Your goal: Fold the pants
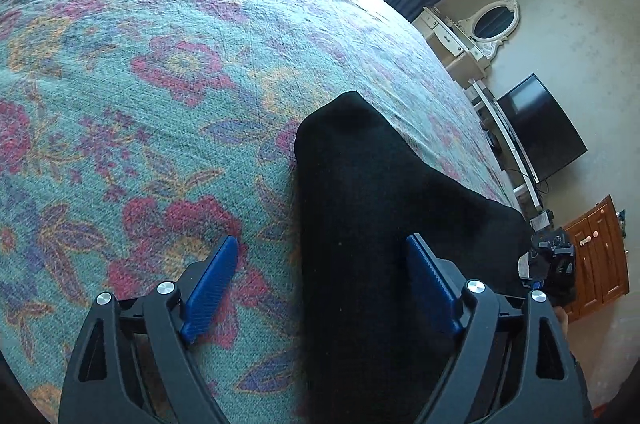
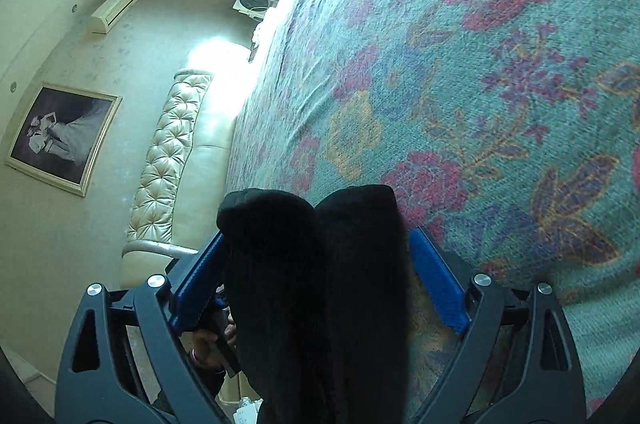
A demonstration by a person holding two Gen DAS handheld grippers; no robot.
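Observation:
Black pants [image 1: 380, 192] lie folded on the floral bedspread [image 1: 160, 84], reaching toward its right edge. My left gripper [image 1: 323, 240] is open low over them. Its right blue pad [image 1: 430, 280] is above the black cloth and its left pad is above bare bedspread. In the right wrist view the pants [image 2: 312, 264] show as two rounded folds side by side between the jaws of my right gripper [image 2: 316, 234], which stands wide open. The cloth fills most of the gap and overlaps the left pad [image 2: 200, 284]; a narrow gap shows at the right pad.
The bedspread [image 2: 480, 84] spreads far past the pants. Beyond the bed's edge are a tufted headboard [image 2: 168, 152], a framed picture [image 2: 60, 136], a television [image 1: 540, 128], a wooden cabinet [image 1: 600, 252] and a window. A hand [image 2: 208, 344] shows under the right gripper.

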